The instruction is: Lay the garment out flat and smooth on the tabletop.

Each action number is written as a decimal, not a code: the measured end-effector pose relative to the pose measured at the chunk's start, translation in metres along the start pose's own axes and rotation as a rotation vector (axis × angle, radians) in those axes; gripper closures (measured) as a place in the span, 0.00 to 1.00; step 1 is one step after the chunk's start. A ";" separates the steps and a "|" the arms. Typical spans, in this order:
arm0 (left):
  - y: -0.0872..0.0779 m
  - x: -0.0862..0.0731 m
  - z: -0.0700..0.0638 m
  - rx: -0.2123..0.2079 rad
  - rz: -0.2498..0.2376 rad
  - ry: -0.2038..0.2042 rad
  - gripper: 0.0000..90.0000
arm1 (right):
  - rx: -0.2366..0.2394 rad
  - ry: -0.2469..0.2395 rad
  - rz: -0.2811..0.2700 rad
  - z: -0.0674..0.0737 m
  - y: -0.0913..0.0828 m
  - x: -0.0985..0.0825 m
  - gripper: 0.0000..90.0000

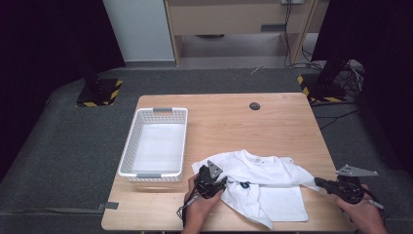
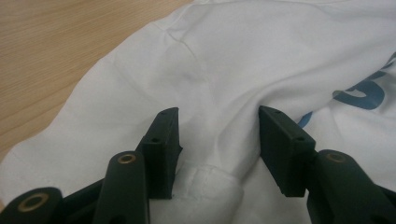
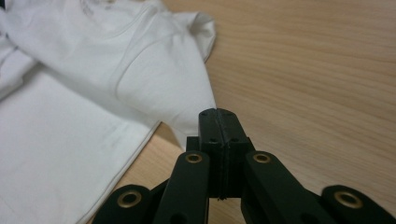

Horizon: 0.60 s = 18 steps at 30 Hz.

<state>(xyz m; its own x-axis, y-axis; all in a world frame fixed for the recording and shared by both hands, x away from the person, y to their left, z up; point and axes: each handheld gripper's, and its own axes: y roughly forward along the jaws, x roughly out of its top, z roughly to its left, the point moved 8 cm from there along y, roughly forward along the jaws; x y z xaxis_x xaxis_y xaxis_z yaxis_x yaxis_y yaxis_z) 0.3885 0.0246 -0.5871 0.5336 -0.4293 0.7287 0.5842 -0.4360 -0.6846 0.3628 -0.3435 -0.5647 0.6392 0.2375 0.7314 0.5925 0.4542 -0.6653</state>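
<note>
left gripper [image 1: 220,184] sits at the left edge of the white shirt [image 1: 263,170], fingers [image 2: 163,149] parted about halfway with a fold of the shirt's cloth between them, pads not pressing on it; left hand [image 1: 199,202] grips the body from below. right gripper [image 1: 317,182] at the shirt's right edge, pointing left toward it, fingers [image 3: 219,133] fully together, nothing clamped between them; right hand [image 1: 363,212] wraps the rear

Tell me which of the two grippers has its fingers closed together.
The right gripper: its fingers meet, beside the white T-shirt edge. The left gripper has its fingers apart over the shirt.
</note>
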 end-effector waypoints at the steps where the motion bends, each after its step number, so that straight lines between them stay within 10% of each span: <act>1: 0.000 0.000 -0.001 -0.004 0.002 0.000 0.55 | -0.008 0.019 -0.019 -0.004 -0.004 0.003 1.00; 8: -0.004 -0.002 -0.017 -0.041 0.025 0.030 0.55 | -0.086 0.042 -0.041 -0.017 -0.014 0.010 0.97; 13: -0.013 -0.007 -0.022 -0.058 0.073 0.039 0.50 | -0.113 0.006 -0.056 -0.011 -0.015 0.018 0.69; 18: -0.025 0.015 -0.025 -0.084 0.005 0.047 0.39 | -0.043 -0.030 -0.073 0.008 -0.002 0.039 0.45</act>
<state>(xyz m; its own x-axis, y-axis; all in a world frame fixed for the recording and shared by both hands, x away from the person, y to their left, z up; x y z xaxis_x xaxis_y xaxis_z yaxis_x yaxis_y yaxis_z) 0.3664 0.0093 -0.5593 0.5062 -0.4673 0.7248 0.5271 -0.4976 -0.6889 0.3821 -0.3281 -0.5339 0.5792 0.2313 0.7817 0.6575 0.4343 -0.6157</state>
